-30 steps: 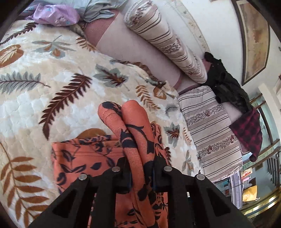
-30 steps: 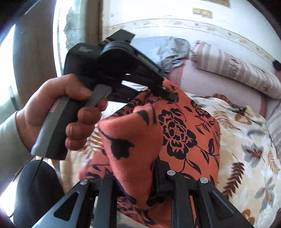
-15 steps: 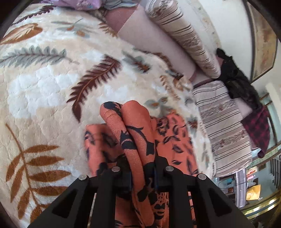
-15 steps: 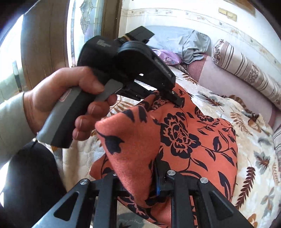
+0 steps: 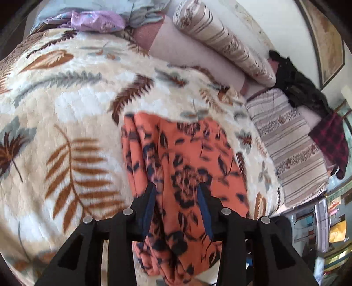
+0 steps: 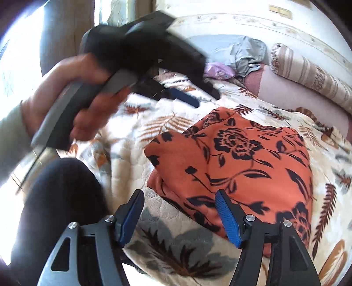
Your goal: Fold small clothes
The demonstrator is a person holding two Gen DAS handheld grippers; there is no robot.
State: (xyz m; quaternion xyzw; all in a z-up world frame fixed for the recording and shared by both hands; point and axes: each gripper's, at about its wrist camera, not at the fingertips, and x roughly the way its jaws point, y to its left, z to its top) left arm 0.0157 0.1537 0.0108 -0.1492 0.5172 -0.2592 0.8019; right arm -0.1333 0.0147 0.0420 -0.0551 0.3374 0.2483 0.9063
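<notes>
An orange garment with a black flower print (image 5: 189, 167) lies folded on the leaf-patterned blanket (image 5: 66, 105); it also shows in the right wrist view (image 6: 242, 158). My left gripper (image 5: 177, 190) is open just above the garment, holding nothing. In the right wrist view the left gripper (image 6: 198, 99) is blurred, held in a hand above the blanket to the garment's left. My right gripper (image 6: 178, 198) is open and empty at the garment's near left corner, with one blue pad (image 6: 226, 215) over its edge.
A striped bolster (image 5: 224, 41) and a pink cushion (image 5: 189, 55) lie along the wall. A grey and purple clothes pile (image 5: 99, 17) sits at the far end. A striped pillow (image 5: 290, 145), black clothes (image 5: 294, 83) and a plaid cloth (image 5: 332, 138) lie right. A dark-clad leg (image 6: 55, 198) is near left.
Both grippers have opened and let go of the orange garment, which now lies folded flat on the blanket. The left gripper has pulled away to the left and up.
</notes>
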